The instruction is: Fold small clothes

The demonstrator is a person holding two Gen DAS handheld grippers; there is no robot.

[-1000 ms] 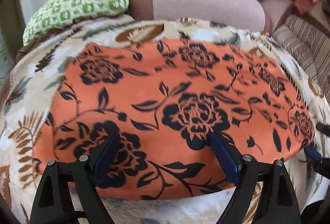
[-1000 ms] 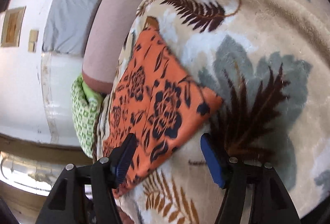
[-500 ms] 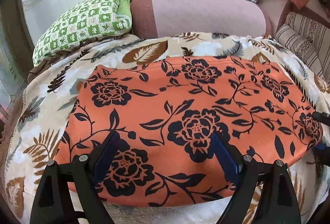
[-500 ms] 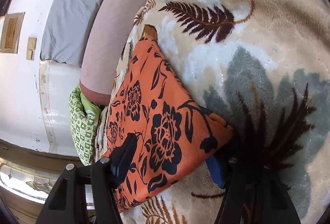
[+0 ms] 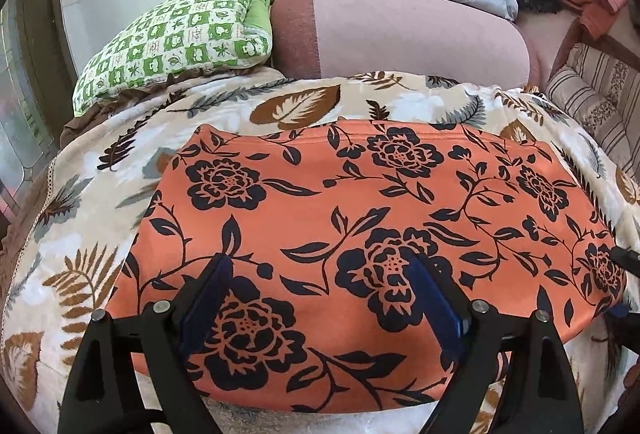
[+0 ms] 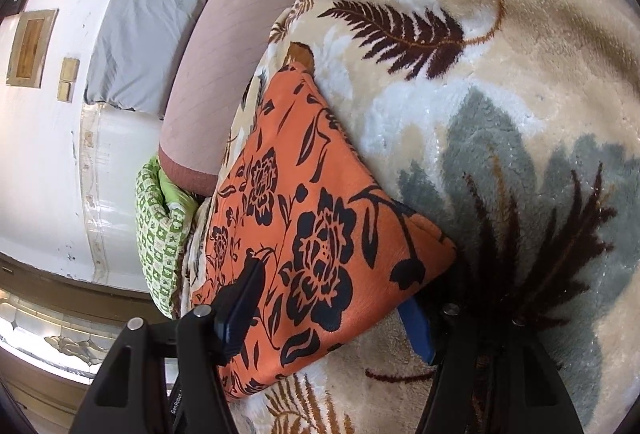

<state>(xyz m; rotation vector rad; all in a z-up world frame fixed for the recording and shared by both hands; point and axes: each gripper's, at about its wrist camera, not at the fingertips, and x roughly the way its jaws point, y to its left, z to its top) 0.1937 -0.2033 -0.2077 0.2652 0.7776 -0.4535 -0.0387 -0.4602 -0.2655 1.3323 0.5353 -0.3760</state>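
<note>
Blanket (image 5: 120,162): left gripper (image 5: 320,298) (wide) downtilted

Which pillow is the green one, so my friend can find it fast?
Start at the leaf-print blanket covering the bed. Behind its far left corner, beside the pink bolster, lies the green pillow. Only it has green and white checks with little leaf shapes.

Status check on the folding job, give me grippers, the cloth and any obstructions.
Left gripper open over orange floral cloth. Right gripper open, straddling its corner. Cloth flat on leaf-print blanket. Nothing in the way.
</note>
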